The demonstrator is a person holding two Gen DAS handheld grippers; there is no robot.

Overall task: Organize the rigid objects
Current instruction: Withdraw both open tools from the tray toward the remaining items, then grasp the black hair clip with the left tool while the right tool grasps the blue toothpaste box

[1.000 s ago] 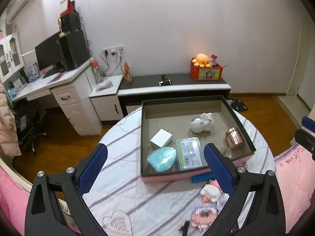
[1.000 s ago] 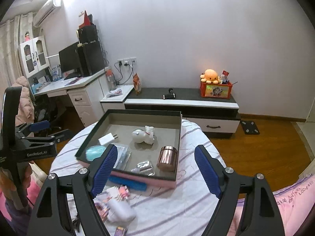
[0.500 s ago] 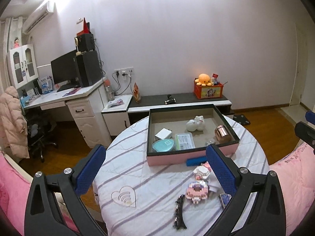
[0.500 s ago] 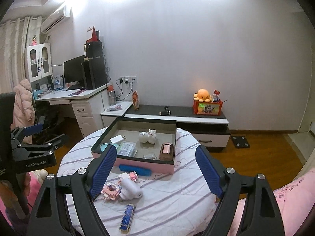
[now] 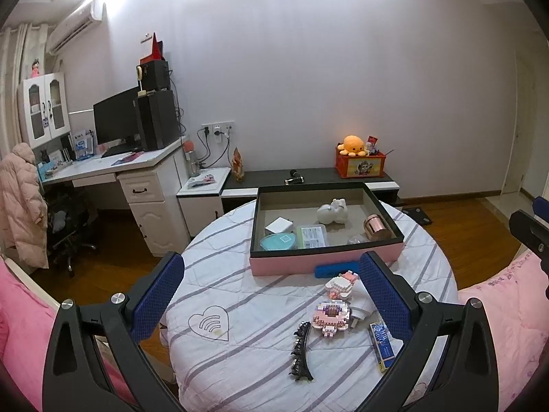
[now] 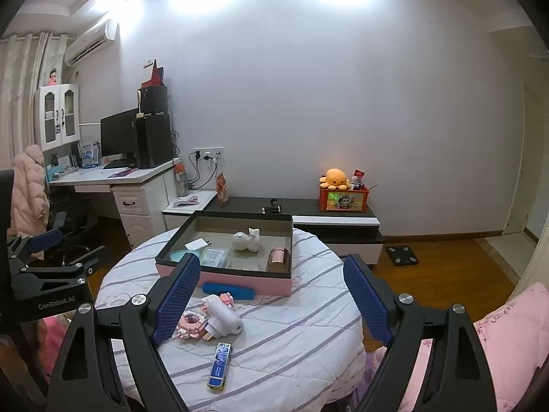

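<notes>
Grippers apart above round table

Table (image 5: 240, 309) carries the pink box (image 5: 322, 264) at its far side. Left gripper (image 5: 271, 295) and right gripper (image 6: 271, 300) both stand wide apart and hold nothing. Blue bar (image 6: 228, 291), white plug (image 6: 224, 321), block toys (image 5: 331, 314), hair clip (image 5: 300, 352) and blue tube (image 6: 219, 364) lie near, before the box.

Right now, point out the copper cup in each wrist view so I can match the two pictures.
Left wrist view: the copper cup stands in the tray's near right corner, right of centre.
Right wrist view: the copper cup stands in the same corner, near the middle of the picture.
Shared landmark: the white figurine in the pink-sided tray, just left of and beyond the cup.
</notes>
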